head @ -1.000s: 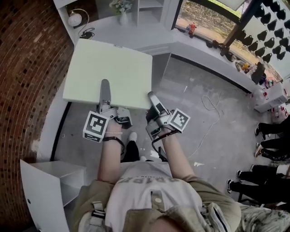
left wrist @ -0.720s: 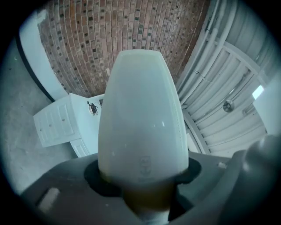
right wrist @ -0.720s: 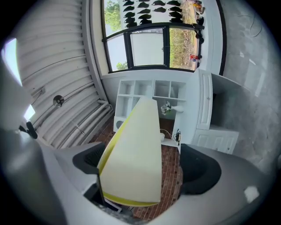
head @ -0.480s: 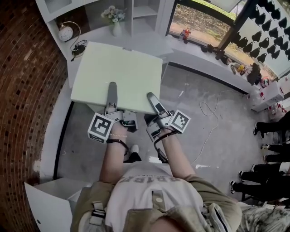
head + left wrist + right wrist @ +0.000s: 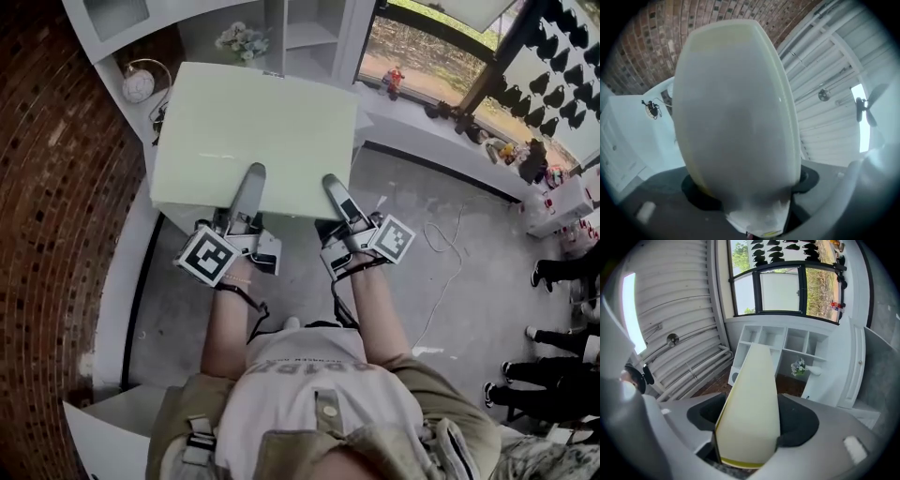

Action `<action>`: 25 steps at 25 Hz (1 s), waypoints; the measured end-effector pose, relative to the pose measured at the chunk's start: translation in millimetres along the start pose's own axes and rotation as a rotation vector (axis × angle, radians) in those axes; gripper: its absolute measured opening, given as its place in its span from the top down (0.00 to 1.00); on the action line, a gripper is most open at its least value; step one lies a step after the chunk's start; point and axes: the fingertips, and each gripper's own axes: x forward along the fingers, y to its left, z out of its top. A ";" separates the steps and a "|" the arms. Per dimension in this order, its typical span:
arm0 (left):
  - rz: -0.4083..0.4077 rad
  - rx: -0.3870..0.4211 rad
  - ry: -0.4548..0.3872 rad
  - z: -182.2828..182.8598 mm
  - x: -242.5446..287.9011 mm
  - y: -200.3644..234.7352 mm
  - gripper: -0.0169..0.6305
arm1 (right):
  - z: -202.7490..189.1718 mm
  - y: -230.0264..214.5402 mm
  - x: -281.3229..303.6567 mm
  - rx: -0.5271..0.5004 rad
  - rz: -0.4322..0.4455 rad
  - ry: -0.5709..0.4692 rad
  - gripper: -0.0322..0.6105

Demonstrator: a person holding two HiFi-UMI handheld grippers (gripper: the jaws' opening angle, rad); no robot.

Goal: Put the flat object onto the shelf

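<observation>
A large, pale cream flat board (image 5: 253, 127) is held level in the air by its near edge, in front of the white shelf unit (image 5: 314, 28). My left gripper (image 5: 253, 180) grips the edge on the left, one finger lying on top; its jaws are opening with the board (image 5: 736, 103) still between them. My right gripper (image 5: 337, 192) grips the same edge further right; its jaws are closing on the board (image 5: 752, 404). The shelf's cubbies (image 5: 787, 341) show beyond the board's far end.
A vase of flowers (image 5: 246, 39) and a round lamp (image 5: 139, 86) stand on the low counter by the shelf. A brick wall (image 5: 47, 234) runs along the left. A white cabinet (image 5: 103, 441) is at the lower left. People's legs (image 5: 562, 272) stand at the right.
Both grippers and the board have moved forward towards the shelf; the board's far edge now reaches the counter with the vase.
</observation>
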 end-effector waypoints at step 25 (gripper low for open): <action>-0.036 0.056 0.002 34.5 145.5 72.1 0.35 | 107.5 -70.0 155.9 -0.007 0.086 0.145 0.42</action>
